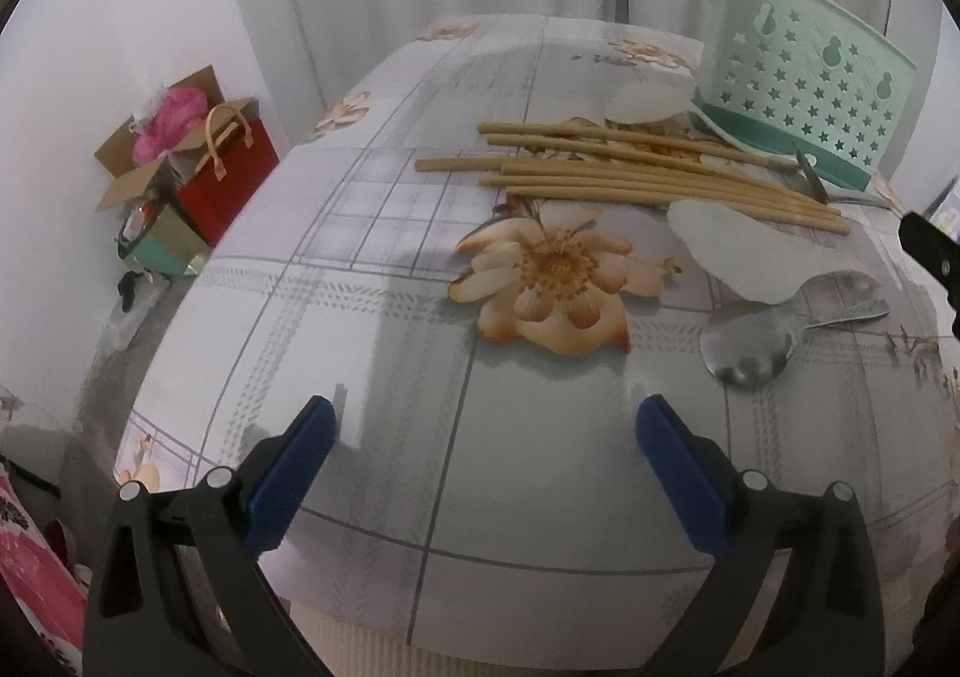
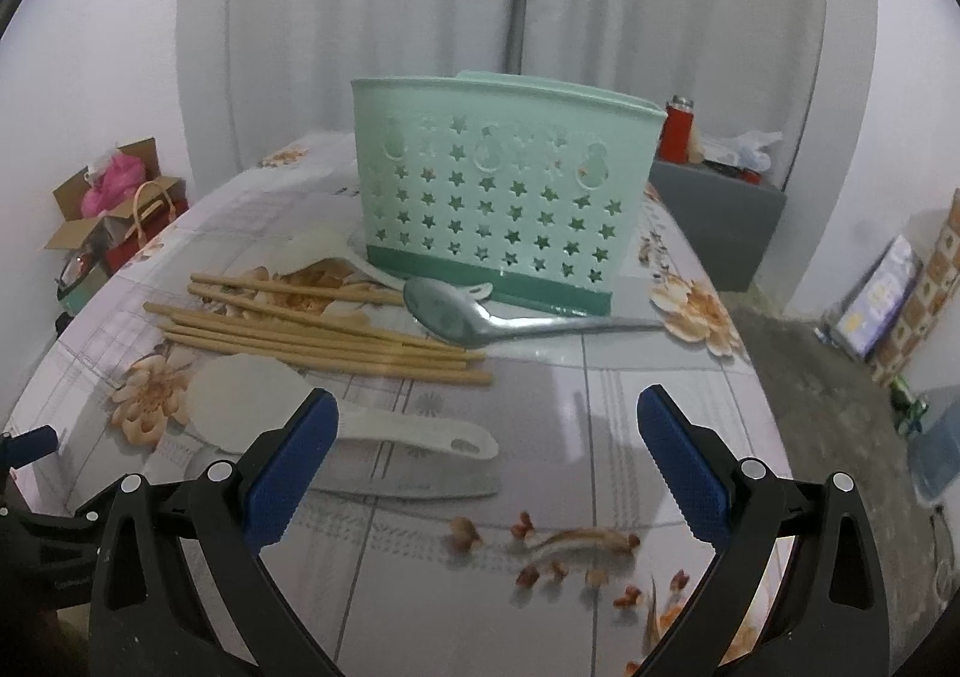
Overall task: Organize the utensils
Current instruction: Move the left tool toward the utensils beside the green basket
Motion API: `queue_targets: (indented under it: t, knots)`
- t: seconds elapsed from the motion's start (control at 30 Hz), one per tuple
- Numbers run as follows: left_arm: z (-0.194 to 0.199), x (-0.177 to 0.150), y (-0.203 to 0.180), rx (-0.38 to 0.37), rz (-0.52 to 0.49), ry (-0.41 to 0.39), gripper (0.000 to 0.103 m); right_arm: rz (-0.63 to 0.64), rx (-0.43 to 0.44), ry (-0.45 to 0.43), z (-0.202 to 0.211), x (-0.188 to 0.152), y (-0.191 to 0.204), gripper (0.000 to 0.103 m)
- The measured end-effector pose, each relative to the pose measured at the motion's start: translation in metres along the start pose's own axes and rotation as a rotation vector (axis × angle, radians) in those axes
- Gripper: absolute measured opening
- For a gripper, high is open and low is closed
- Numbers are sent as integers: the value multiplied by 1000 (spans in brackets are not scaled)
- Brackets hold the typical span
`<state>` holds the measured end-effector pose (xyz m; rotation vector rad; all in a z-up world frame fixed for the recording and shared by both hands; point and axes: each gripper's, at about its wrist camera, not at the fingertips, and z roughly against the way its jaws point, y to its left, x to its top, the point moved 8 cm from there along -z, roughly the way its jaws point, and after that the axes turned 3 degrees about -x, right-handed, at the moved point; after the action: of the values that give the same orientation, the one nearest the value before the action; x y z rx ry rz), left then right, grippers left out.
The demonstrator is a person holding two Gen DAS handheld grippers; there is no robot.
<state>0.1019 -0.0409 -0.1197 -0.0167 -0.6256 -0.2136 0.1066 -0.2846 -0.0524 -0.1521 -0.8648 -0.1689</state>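
Blue-padded jaws of the left hand-held gripper (image 1: 486, 425) and right hand-held gripper (image 2: 487, 419) gape wide, empty, above the floral surface (image 2: 540, 395). Beyond lie a white plastic rice paddle (image 2: 252, 401), tan wooden chopsticks (image 2: 312, 332), a steel ladle (image 2: 456, 314), then the upright mint-green star-punched holder (image 2: 498, 197).

Soft, even indoor light, glare on the glossy tablecloth (image 1: 372, 353), mild blur, fisheye-bent edges.
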Motion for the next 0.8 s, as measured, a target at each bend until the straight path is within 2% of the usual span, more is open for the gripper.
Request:
queue_targets:
  t: [0.07, 0.2, 0.27, 0.33, 0.47, 0.57, 0.63, 0.73, 0.8]
  knots:
    - [4, 3, -4, 17, -54, -9, 99, -8, 1, 0, -1, 2, -4, 95]
    - [26, 15, -40, -143, -179, -129, 97, -27, -16, -6, -2, 5, -16, 95]
    - [31, 16, -61, -189, -264, -158, 90, -43, -24, 2, -4, 5, -23, 95]
    - [31, 14, -81, -224, -358, -174, 75, -62, -26, 8, -4, 4, -29, 95]
    - [21, 15, -105, -217, -501, -191, 61, -87, -26, 15, -2, 2, -35, 95]
    - [14, 12, -108, -194, -539, -182, 43, -100, -25, 25, -1, -1, -38, 95]
    - [9, 15, -109, -197, -549, -174, 26, -106, -24, 28, 0, -2, -40, 95]
    - [17, 12, -113, -169, -601, -195, 19, -111, -26, 26, 2, -2, -41, 95]
    - [25, 12, -115, -187, -630, -196, 15, -116, -26, 30, 2, -3, -42, 95]
